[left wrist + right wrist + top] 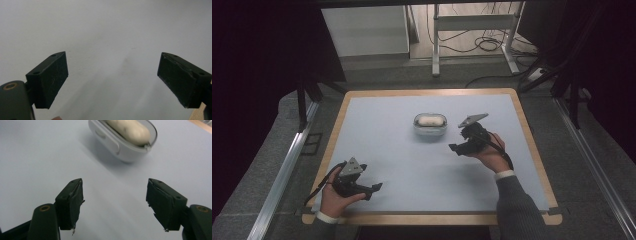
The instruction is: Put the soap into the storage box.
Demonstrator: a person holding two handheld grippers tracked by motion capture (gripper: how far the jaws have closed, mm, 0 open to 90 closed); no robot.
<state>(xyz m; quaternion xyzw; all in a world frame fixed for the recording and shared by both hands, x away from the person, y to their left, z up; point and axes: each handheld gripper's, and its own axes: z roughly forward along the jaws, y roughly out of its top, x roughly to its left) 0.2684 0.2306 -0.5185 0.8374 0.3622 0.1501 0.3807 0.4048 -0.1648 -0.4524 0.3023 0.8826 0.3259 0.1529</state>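
A small white oval container (430,126) stands on the pale blue mat (412,170) a little behind the middle. A cream oblong piece (430,120) lies inside it. In the right gripper view the container (120,147) sits ahead of the jaws, slightly right, with the cream piece (130,130) in it. My right gripper (455,148) is just right of and nearer than the container, apart from it; its jaws (115,205) stand open with nothing between them. My left gripper (374,189) rests near the front left of the mat, open over bare mat (112,80).
The mat lies on a wooden-edged table (427,93). Metal rails (282,175) run along both sides. Behind the table stand desk legs (435,45) and loose cables (487,45) on the floor. The person's right sleeve (517,205) crosses the table's front right corner.
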